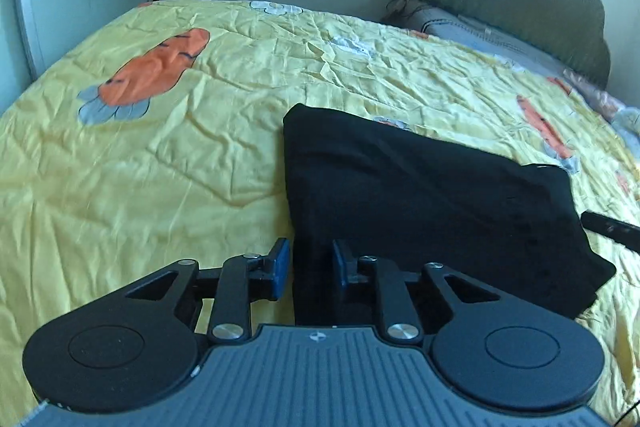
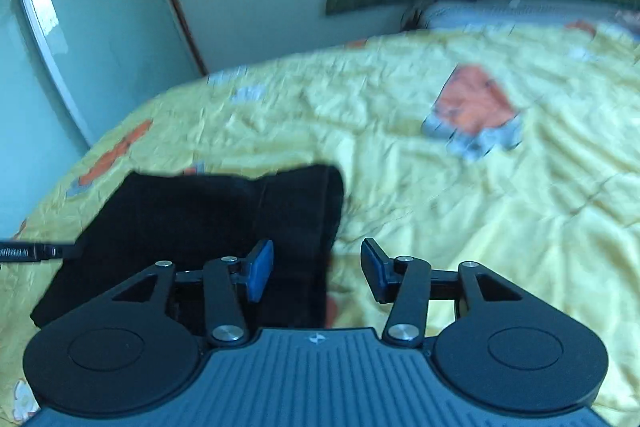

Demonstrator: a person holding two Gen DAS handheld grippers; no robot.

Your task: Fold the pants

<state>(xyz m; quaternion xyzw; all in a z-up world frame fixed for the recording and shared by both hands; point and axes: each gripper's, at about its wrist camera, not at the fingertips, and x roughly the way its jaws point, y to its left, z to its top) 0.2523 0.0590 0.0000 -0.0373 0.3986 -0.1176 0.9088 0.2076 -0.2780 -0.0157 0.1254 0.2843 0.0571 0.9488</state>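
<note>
Each gripper, the left gripper (image 1: 311, 269) and the right gripper (image 2: 317, 269), is built of black linkage arms fastened with silver screws. Blue pads (image 1: 282, 267) are fitted inside the jaws. A ribbed grey plate (image 2: 316, 379) is flanked by two round black discs.

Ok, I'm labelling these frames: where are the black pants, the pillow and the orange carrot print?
black pants (image 1: 420, 187), left wrist view, middle of the folded cloth
pillow (image 1: 472, 27), left wrist view, its front face
orange carrot print (image 1: 156, 67), left wrist view, carrot's body

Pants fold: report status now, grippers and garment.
Left gripper open, clear of cloth. Right gripper open, nothing held. Black pants lie folded on the yellow bedspread. Nothing in the way.
</note>
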